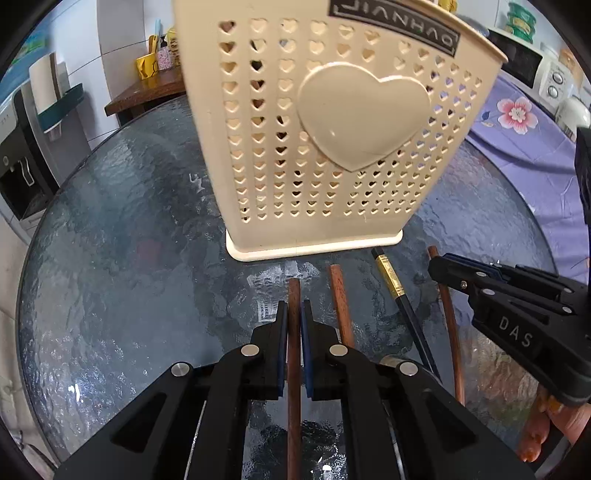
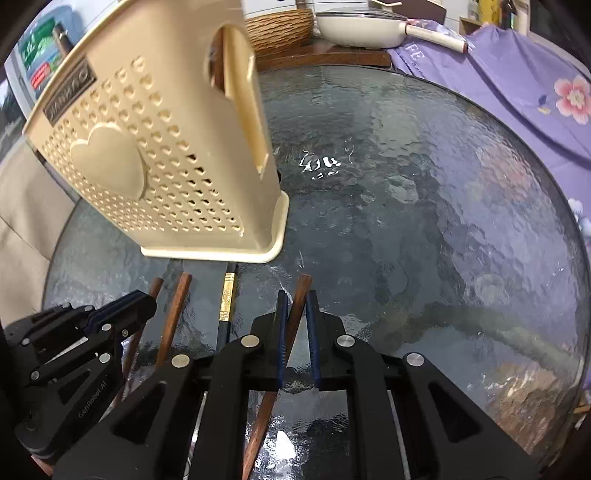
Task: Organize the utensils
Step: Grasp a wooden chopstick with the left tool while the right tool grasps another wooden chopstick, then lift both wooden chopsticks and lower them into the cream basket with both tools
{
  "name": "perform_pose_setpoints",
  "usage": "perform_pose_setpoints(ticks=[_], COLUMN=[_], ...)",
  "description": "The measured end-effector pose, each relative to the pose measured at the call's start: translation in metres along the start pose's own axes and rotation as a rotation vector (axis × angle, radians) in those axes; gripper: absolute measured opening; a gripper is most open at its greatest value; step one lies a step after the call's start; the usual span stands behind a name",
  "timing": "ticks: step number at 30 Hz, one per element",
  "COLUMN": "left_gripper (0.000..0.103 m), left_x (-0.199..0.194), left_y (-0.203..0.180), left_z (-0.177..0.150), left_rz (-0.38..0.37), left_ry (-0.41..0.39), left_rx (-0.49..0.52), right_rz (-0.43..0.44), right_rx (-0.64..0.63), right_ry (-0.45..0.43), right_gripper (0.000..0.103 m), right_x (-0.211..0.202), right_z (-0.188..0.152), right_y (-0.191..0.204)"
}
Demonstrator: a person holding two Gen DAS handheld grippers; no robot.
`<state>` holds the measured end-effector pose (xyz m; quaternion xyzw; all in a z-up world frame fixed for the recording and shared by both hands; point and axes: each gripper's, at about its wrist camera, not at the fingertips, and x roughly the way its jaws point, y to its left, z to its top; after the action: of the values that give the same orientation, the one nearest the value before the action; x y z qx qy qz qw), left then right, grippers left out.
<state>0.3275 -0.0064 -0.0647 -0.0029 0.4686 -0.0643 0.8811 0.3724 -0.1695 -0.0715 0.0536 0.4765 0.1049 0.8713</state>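
Observation:
A cream utensil holder [image 1: 332, 147] [image 2: 147, 166] with heart-shaped holes stands upright on the round glass table [image 1: 129, 221] [image 2: 406, 184]. In front of it lie several chopsticks side by side. My left gripper [image 1: 294, 308] [image 2: 142, 299] is shut on the leftmost brown chopstick [image 1: 294, 291] [image 2: 158, 285]. My right gripper [image 2: 297, 299] [image 1: 439, 266] is shut on the rightmost brown chopstick [image 2: 303, 282] [image 1: 451, 321]. Between them rest a loose brown chopstick [image 1: 341, 306] [image 2: 177, 306] and a black chopstick with a gold band [image 1: 389, 277] [image 2: 227, 299]. Another brown stick [image 2: 218, 74] shows inside the holder's side opening.
A purple floral cloth [image 1: 517, 122] [image 2: 517, 74] covers the surface past the table's right edge. A white pan [image 2: 362, 26] and a woven basket [image 2: 280, 26] sit behind the table. A microwave [image 1: 524, 59] and a water dispenser [image 1: 22, 147] stand farther off. A person's fingers [image 1: 546, 424] hold the right gripper.

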Motion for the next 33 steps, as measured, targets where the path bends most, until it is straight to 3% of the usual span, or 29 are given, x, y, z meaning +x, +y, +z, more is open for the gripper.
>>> perform_pose_setpoints(ticks=[17, 33], left_gripper=[0.007, 0.007], left_x=[-0.062, -0.126], left_y=[0.013, 0.012], left_z=[0.014, 0.019], left_rz=[-0.056, -0.099], left_ry=[-0.144, -0.281], left_rx=[-0.044, -0.058], right_rz=[0.047, 0.069], right_rx=[0.04, -0.073], right_ry=[-0.185, -0.357], right_gripper=[0.01, 0.009], right_x=[-0.062, -0.147], right_z=[0.021, 0.019], right_y=[-0.02, 0.001])
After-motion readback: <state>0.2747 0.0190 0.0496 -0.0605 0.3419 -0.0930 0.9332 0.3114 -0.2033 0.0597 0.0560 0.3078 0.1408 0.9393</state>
